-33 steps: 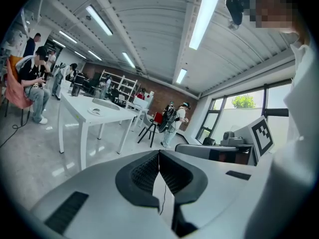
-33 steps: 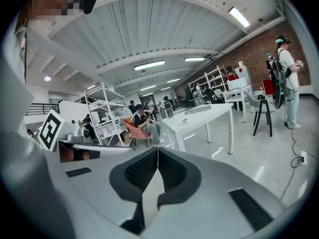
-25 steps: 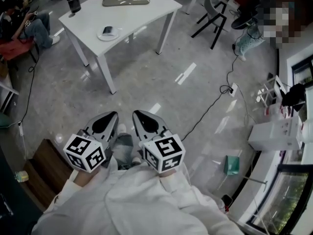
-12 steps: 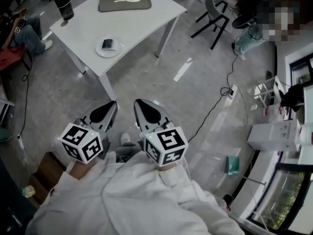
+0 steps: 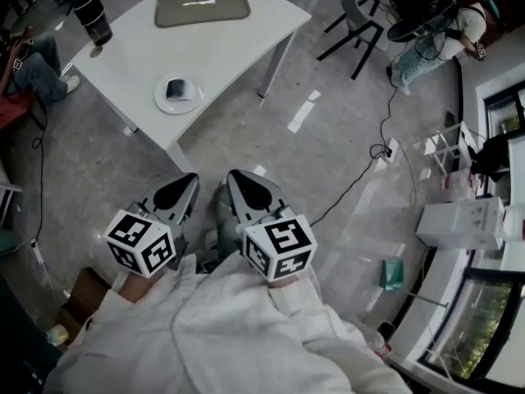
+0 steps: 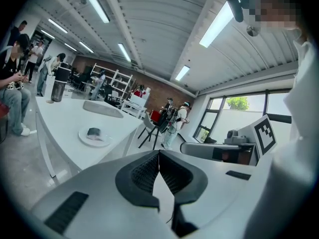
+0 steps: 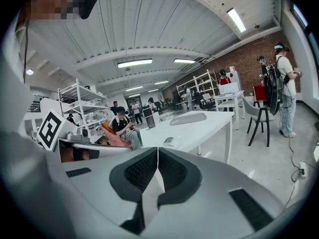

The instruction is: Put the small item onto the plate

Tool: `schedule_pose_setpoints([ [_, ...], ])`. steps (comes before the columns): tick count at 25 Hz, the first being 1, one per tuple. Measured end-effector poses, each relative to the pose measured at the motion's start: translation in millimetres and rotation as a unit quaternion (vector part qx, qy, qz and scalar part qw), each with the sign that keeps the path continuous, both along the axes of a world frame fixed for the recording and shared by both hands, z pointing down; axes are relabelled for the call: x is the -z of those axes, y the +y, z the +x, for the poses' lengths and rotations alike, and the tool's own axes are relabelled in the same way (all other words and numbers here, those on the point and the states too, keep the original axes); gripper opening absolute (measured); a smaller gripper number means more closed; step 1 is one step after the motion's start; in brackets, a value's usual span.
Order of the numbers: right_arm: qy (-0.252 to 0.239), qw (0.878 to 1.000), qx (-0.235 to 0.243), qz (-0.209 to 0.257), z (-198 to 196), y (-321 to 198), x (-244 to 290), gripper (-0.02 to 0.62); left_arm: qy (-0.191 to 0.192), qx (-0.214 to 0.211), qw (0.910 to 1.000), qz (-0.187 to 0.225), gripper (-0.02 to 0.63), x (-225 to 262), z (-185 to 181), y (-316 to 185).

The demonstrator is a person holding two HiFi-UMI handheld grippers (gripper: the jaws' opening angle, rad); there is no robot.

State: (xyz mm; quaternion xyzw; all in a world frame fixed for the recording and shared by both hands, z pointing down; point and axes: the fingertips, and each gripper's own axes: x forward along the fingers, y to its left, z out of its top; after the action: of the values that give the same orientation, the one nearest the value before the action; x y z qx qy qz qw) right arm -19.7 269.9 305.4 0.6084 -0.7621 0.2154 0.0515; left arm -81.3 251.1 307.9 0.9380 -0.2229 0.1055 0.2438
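Compared with the earlier frames, the white tabletop (image 5: pixel 238 39) sits lower and nearer in the head view, and the plate (image 5: pixel 194 97) on it has drawn closer to the two grippers. The wearer is walking toward the table with both grippers held out in front, over the grey floor (image 5: pixel 98 171). Neither has reached the tabletop yet, and both are well apart from the plate.

The left gripper (image 5: pixel 187 180) has its jaws pressed together with nothing between them. The right gripper (image 5: pixel 236 179) is the same, closed and empty. Each gripper view shows the ribbed pads meeting along a thin seam.

The plate is white and round and sits near the front edge of the tabletop. A small item (image 5: pixel 175 89), dark grey and flat-looking, already lies on it, roughly centred. Judging from that, the placing is either done or about to be set up again. No other loose small item shows for certain on the tabletop.

Further back lies a grey rectangular tray (image 5: pixel 203 6), which looks empty apart from a pale streak of glare. A black tumbler (image 5: pixel 93 16) stands upright near the far left corner, and what it holds is hidden. Since the walk has only brought the grippers nearer, any reach for the item is yet to come.
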Motion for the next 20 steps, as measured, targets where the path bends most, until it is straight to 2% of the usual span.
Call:
schedule_pose_setpoints([
  [6, -0.002, 1.0, 0.011, 0.006, 10.5, -40.1, -4.7, 0.015, -0.005, -0.002, 0.9999, 0.009, 0.011, -3.9, 16.6, -35.8],
  [11, -0.001, 0.999, 0.031, 0.003, 22.5, -74.8, -9.0, 0.015, -0.025, 0.002, 0.9995, 0.021, 0.011, -11.1, 33.1, -64.2],
  [20, -0.004, 0.998, 0.059, 0.005, 72.2, -166.8, -1.7, 0.015, -0.026, 0.031, 0.999, 0.02, 0.011, -2.8, 76.9, -149.8],
])
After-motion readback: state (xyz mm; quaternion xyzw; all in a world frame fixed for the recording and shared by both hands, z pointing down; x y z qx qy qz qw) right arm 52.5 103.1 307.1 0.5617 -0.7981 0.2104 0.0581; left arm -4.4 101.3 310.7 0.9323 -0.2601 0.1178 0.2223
